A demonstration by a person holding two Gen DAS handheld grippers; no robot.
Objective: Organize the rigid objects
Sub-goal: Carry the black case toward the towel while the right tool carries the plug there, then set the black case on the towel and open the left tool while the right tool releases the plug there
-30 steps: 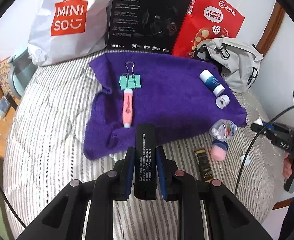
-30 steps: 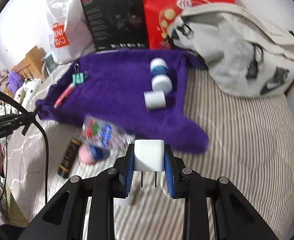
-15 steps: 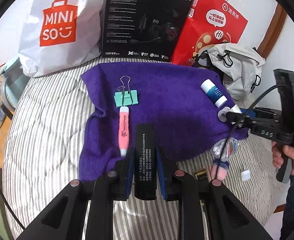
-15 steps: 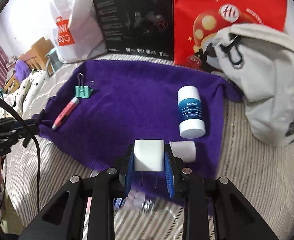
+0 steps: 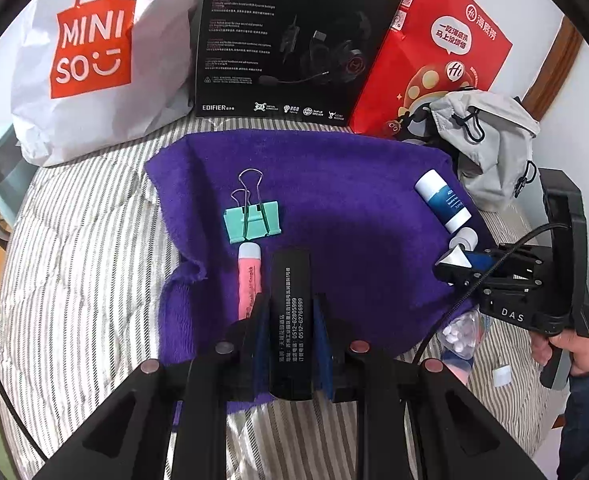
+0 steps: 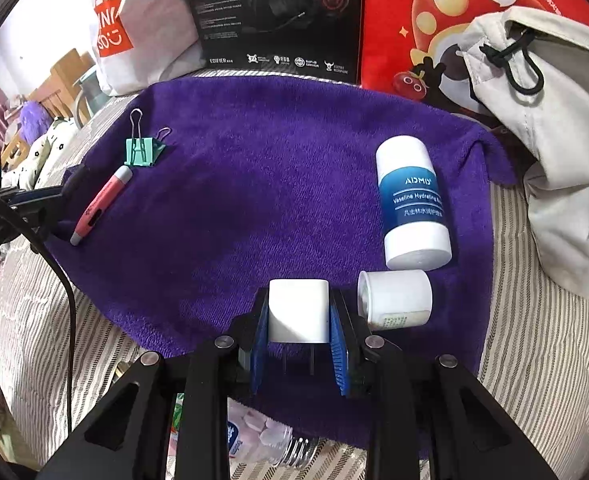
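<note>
**Two tools, each pinching one thing over the purple towel**

The left tool (image 5: 290,320) pinches a long black box (image 5: 290,312) between its blue pads. The box points straight ahead and has white writing on its side. Just to the left of the box lies a pink pen (image 5: 249,280) on the purple towel (image 5: 342,184). The pen's near end is hidden behind the left finger. Just past the pen's far end sits a green binder clip (image 5: 252,222) with its wire handles pointing away. Far off to the right on the towel lies a blue and white bottle (image 5: 443,202).

The right tool (image 6: 298,320) pinches a white plug (image 6: 298,310). The two metal pins of the plug point down. The plug is just above the near edge of the towel. Right beside the tool's right finger lies a small white jar (image 6: 394,298) on its side. Just past the jar lies the blue and white bottle, almost touching it. Far to the left are the pink pen and the green clip. Under the tool, at the towel's near edge, is a clear bottle of small pills (image 6: 262,436).

The towel lies on a striped bed (image 5: 86,248). Behind the towel stand a white shopping bag (image 5: 90,56), a black headset box (image 5: 294,36) and a red paper bag (image 5: 434,56). A grey cloth bag (image 6: 542,128) slumps to the right.
</note>
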